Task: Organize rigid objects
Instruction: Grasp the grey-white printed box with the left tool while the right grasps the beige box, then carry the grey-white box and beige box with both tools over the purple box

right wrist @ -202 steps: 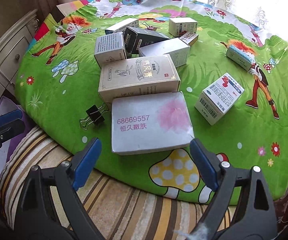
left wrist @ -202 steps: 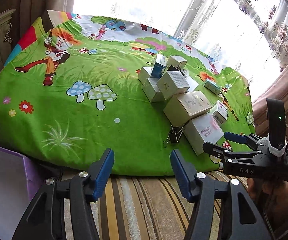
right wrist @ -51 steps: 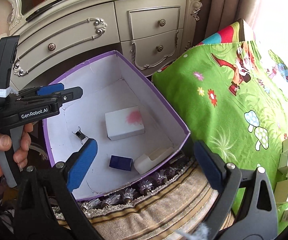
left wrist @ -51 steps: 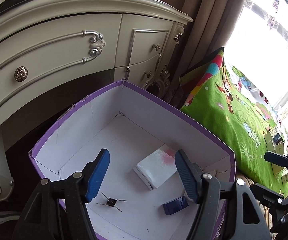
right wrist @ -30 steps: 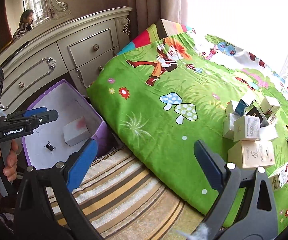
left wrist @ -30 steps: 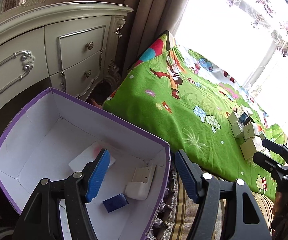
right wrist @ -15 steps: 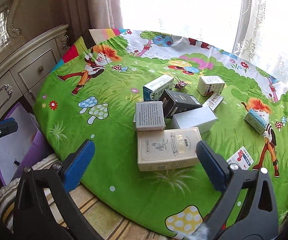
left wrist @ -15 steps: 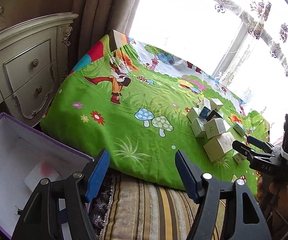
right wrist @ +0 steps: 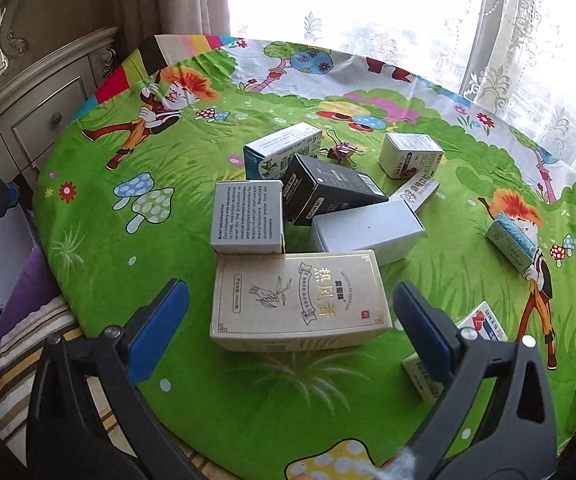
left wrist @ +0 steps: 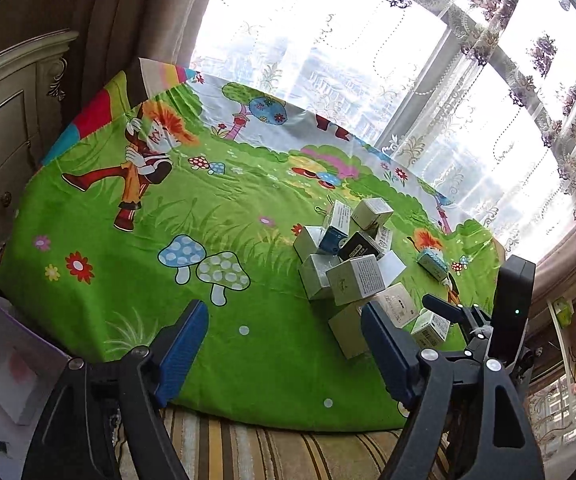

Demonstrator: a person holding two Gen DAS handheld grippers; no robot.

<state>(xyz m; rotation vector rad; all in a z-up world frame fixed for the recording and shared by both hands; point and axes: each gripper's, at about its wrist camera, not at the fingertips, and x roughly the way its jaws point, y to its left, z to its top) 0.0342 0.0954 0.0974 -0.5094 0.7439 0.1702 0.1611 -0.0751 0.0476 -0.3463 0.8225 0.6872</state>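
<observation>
Small cartons (right wrist: 300, 300) lie clustered, some leaning on each other, on the green cartoon cloth (right wrist: 135, 280).

This is a lived-in home room: an ornate cream dresser with carved trim and brass knobs (right wrist: 43, 120) stands beside heavy brown curtains (left wrist: 127, 20), embroidered lace sheers (left wrist: 488, 60) cover a large window, and a bright green cartoon-print cloth (right wrist: 207, 380) covers the worktop.

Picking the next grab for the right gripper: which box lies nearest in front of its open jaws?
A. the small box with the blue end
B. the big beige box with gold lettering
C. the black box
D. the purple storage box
B: in the right wrist view the big beige box lies flat just ahead of the open right gripper, nothing held.
</observation>
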